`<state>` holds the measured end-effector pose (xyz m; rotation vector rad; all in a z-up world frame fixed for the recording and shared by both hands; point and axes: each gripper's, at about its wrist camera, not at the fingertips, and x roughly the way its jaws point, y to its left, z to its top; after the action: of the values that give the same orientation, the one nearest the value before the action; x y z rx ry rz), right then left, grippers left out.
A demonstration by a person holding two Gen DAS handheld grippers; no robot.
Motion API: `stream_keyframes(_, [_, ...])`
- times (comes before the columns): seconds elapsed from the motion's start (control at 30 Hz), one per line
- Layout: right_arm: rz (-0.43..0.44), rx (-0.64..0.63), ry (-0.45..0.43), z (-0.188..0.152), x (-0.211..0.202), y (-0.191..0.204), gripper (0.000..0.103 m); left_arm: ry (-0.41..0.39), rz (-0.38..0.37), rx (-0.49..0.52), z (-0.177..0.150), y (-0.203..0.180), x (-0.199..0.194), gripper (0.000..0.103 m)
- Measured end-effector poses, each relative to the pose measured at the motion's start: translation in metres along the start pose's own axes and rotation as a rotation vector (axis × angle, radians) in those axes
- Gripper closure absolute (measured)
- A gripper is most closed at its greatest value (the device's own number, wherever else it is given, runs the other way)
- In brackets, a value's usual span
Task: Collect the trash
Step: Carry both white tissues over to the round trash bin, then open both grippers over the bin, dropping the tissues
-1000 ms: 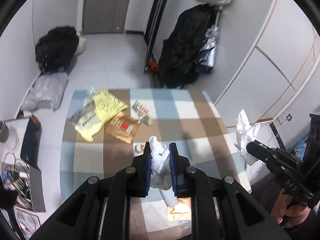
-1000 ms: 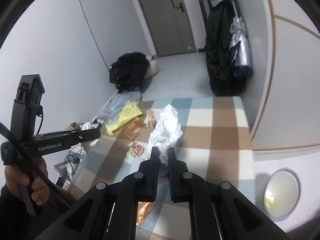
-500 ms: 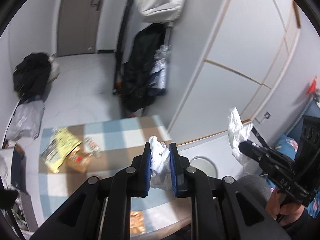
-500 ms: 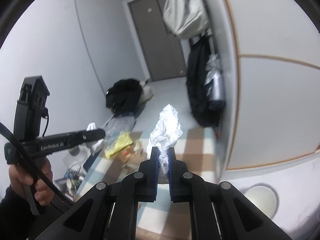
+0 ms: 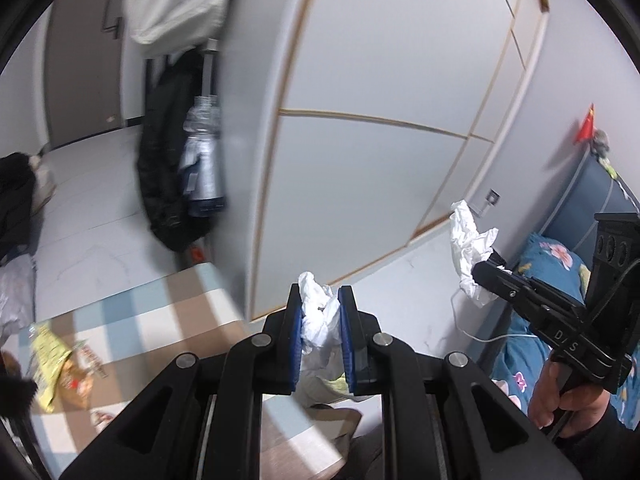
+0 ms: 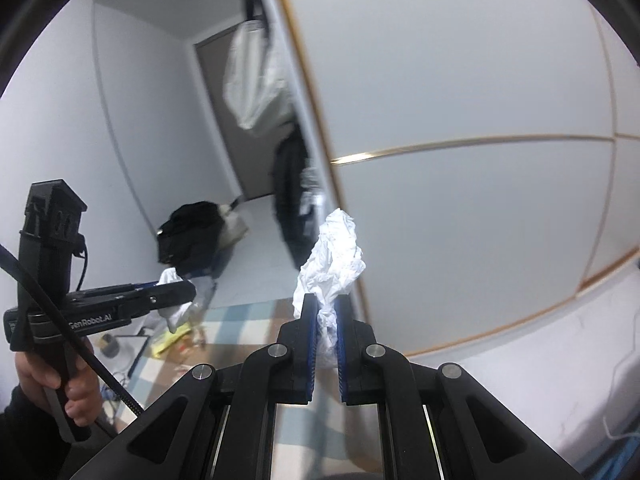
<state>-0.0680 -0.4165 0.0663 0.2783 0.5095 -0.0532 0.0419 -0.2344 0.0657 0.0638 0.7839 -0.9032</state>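
In the left wrist view my left gripper point(image 5: 320, 294) is shut on a crumpled white tissue point(image 5: 318, 316) that bulges between its blue pads. In the right wrist view my right gripper point(image 6: 326, 300) is shut on a bigger wad of white tissue point(image 6: 334, 256) that stands above its fingertips. Each gripper also shows in the other's view: the right gripper point(image 5: 490, 266) with its tissue point(image 5: 468, 240), and the left gripper point(image 6: 188, 290) with its tissue point(image 6: 174, 308). More trash lies on the checked table point(image 5: 168, 312): a yellow wrapper point(image 5: 46, 354) and a brown packet point(image 5: 86, 368).
White wardrobe panels point(image 5: 380, 160) fill the view ahead. A dark coat point(image 5: 168, 184) hangs by the door. A bed with a blue floral sheet point(image 5: 560, 276) is at the right, and a white cable point(image 5: 484, 334) lies on the floor. A black bag point(image 6: 188, 232) sits on the floor.
Both grippers have swung right and risen away from the table, each still holding its tissue. The table has slid to the lower left of both views.
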Motion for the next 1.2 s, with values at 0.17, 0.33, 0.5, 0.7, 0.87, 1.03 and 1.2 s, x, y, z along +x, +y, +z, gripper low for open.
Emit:
stream_keyframes(0.17, [-0.067, 0.076, 0.023, -0.011, 0.001, -0.05, 0.095, 0.077, -0.057, 0.028, 0.004, -0.024, 0.05, 0.091])
stream_keyframes(0.33, [-0.114, 0.165, 0.073, -0.032, 0.013, -0.097, 0.095, 0.163, -0.1, 0.052, -0.004, -0.042, 0.1, 0.091])
stream_keyframes(0.5, [-0.143, 0.262, 0.155, -0.059, 0.04, -0.141, 0.095, 0.289, -0.101, 0.056, -0.019, -0.048, 0.158, 0.091])
stream_keyframes(0.7, [-0.154, 0.364, 0.256, -0.102, 0.065, -0.189, 0.095, 0.45, -0.126, 0.025, -0.04, -0.053, 0.222, 0.091])
stream_keyframes(0.87, [-0.168, 0.429, 0.335, -0.134, 0.089, -0.211, 0.095, 0.573, -0.148, 0.037, -0.054, -0.062, 0.264, 0.091])
stream_keyframes(1.03, [-0.153, 0.502, 0.406, -0.17, 0.11, -0.231, 0.095, 0.693, -0.137, -0.004, -0.069, -0.06, 0.303, 0.091])
stream_keyframes(1.2, [-0.129, 0.555, 0.462, -0.193, 0.134, -0.244, 0.095, 0.772, -0.142, -0.06, -0.079, -0.053, 0.327, 0.091])
